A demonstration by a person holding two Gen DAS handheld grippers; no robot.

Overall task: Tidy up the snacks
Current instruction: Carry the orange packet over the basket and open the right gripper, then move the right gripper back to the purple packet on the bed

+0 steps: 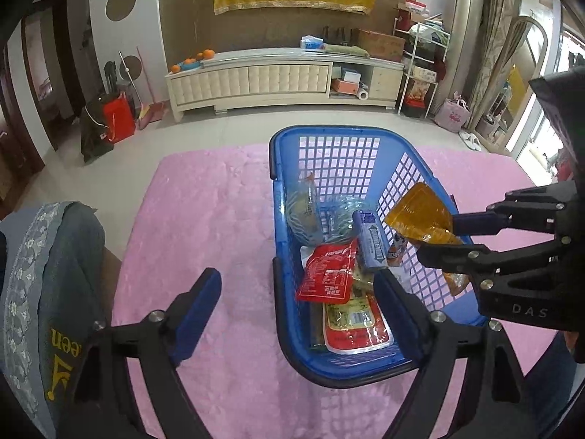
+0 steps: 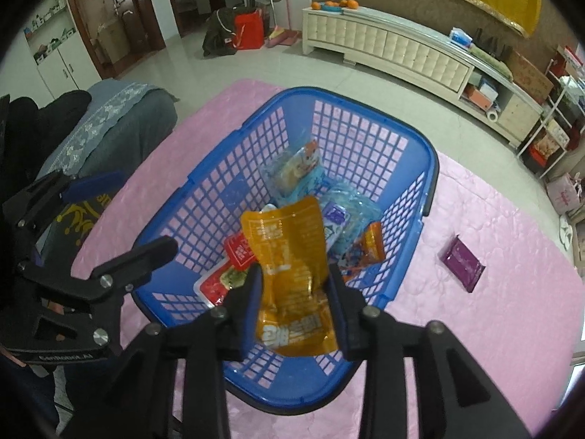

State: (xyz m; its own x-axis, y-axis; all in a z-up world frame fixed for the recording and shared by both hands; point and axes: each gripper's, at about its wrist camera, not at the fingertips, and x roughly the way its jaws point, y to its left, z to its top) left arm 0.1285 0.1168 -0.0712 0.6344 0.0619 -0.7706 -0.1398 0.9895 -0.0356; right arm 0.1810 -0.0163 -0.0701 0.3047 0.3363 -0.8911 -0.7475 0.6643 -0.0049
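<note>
Right gripper (image 2: 294, 305) over blue basket (image 2: 433, 168), orange pouch (image 2: 289, 256) between its jaws; pads look just clear of pouch sides, so we read it as let go, pouch about to drop. Left gripper (image 1: 298, 305) spread wide, empty, straddling basket's near left wall. Pouch hangs above red packet (image 2: 239, 250), long axis running up and away from right wrist camera. Our worry: pouch snags on pad, tips over right rim. Purple packet (image 2: 462, 261) waits on pink mat (image 2: 475, 329).
</note>
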